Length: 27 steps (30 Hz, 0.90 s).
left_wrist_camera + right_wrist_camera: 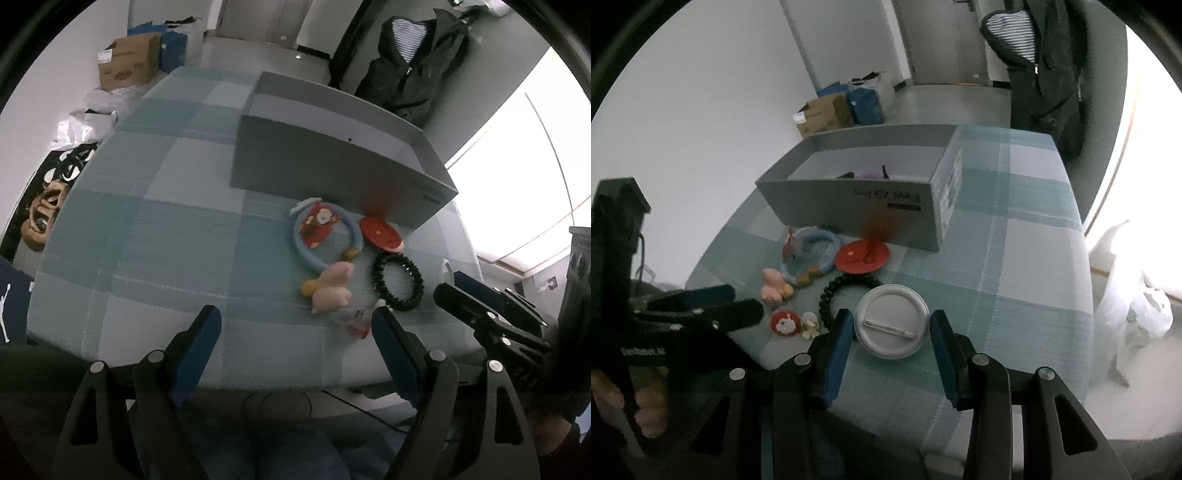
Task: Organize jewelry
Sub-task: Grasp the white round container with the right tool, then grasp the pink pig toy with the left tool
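Note:
My right gripper is shut on a round white pin badge, back side up, held above the checked tablecloth. My left gripper is open and empty near the table's front edge. On the cloth in front of an open grey box lie a blue ring with a red plush charm, a red disc, a black beaded bracelet, a pink plush charm and small charms. The box holds a few dark and purple items.
The table is covered by a blue-green checked cloth. Cardboard boxes and shoes lie on the floor to the left. A dark jacket hangs behind the table. A plastic bag lies at the right.

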Tool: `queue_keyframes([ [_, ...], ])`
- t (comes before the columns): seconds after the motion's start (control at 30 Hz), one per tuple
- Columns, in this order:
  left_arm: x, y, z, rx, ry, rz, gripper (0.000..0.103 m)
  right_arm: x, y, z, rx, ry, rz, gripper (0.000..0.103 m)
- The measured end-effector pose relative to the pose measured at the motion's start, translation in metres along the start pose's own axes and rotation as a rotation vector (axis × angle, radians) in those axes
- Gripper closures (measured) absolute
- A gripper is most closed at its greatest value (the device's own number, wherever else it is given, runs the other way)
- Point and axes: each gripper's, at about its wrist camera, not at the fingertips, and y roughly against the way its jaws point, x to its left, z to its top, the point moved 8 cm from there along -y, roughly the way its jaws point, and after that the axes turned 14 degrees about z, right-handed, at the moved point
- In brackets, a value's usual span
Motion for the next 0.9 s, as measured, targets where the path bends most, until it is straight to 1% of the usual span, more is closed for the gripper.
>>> queue_keyframes([
  [0.1, -0.005, 0.0, 0.004, -0.002, 0.001, -0.028, 0.023, -0.002, 0.004, 0.002, -0.016, -0.017, 0.01, 0.061],
  [0.27, -0.011, 0.001, 0.01, -0.004, 0.004, -0.045, 0.024, -0.006, 0.006, 0.006, -0.024, -0.042, 0.018, 0.061],
  [0.33, -0.014, 0.001, 0.012, -0.005, 0.0, -0.047, 0.027, -0.007, 0.005, 0.007, -0.023, -0.045, 0.02, 0.061],
  [0.4, -0.016, -0.001, 0.013, 0.005, -0.013, -0.042, 0.038, -0.007, 0.005, 0.007, -0.023, -0.046, 0.021, 0.061],
  [0.43, -0.017, -0.004, 0.013, 0.017, -0.02, -0.036, 0.041, -0.007, 0.005, 0.007, -0.023, -0.047, 0.022, 0.061],
  [0.47, -0.017, -0.005, 0.012, 0.023, -0.023, -0.032, 0.047, -0.007, 0.005, 0.007, -0.024, -0.049, 0.024, 0.061],
  [0.53, -0.016, -0.005, 0.012, 0.019, -0.034, -0.027, 0.055, -0.008, 0.005, 0.006, -0.026, -0.054, 0.026, 0.061],
  [0.6, -0.015, -0.005, 0.011, 0.024, -0.039, -0.027, 0.07, -0.009, 0.005, 0.007, -0.028, -0.061, 0.029, 0.061],
  [0.67, -0.014, -0.006, 0.011, 0.027, -0.044, -0.016, 0.078, -0.009, 0.004, 0.007, -0.027, -0.066, 0.031, 0.061],
  [0.77, -0.015, -0.006, 0.01, 0.033, -0.047, -0.03, 0.079, -0.007, 0.001, 0.007, -0.022, -0.064, 0.032, 0.061],
  [0.9, -0.018, -0.003, 0.01, 0.022, -0.06, -0.04, 0.079, -0.006, -0.001, 0.006, -0.022, -0.062, 0.029, 0.061],
])
